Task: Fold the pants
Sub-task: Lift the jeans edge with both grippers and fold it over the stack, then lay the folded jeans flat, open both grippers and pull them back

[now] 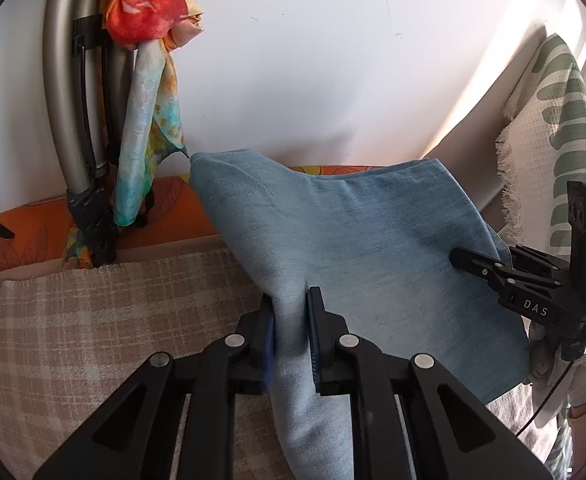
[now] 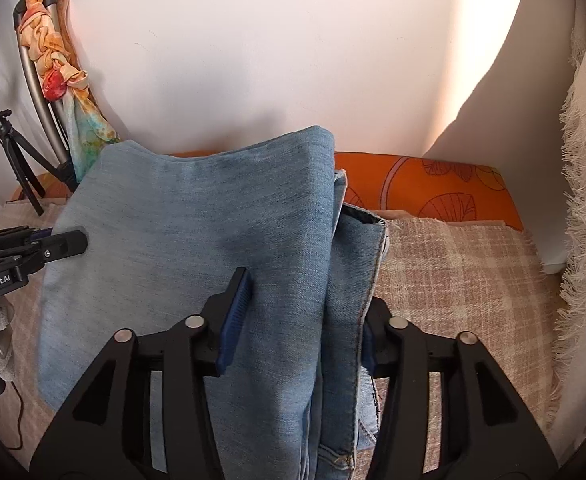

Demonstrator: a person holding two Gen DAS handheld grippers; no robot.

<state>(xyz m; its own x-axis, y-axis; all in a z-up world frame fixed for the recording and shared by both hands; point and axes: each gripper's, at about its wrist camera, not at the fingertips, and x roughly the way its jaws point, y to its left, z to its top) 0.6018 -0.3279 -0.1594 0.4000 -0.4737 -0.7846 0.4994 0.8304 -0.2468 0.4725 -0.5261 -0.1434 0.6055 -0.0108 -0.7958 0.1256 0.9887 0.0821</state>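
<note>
Left wrist view: your left gripper [image 1: 291,312] was clenched on a bunched ridge of the pants [image 1: 357,240], the light blue denim pinched between both pads with cloth running back under the linkage. The pants lay folded on the beige checked blanket [image 1: 93,320], their far edge reaching the orange leaf-print cushion [image 1: 173,208] against the white wall [image 1: 313,60]. At the right edge of this view your right gripper [image 1: 473,260] reached over the denim's side edge. A knotted multicoloured scarf [image 1: 149,20] hung from a grey metal frame [image 1: 57,80] at upper left, and a white fringed cloth with green stripes [image 1: 553,120] draped at far right.

Right wrist view: your right gripper [image 2: 305,300] stood released, its jaws spread well apart around several stacked layers of the pants [image 2: 193,220]. The left pad rested on top of the denim, and the right finger was partly hidden behind the seamed edge, so contact there could not be told; the pads did not pinch the cloth. Your left gripper [image 2: 69,242] showed at the left edge, its tip at the denim's side. A tripod [image 2: 17,152] stood at far left beside the scarf [image 2: 61,72], and the checked blanket [image 2: 453,272] spread to the right under a fringed cloth [image 2: 585,160].
</note>
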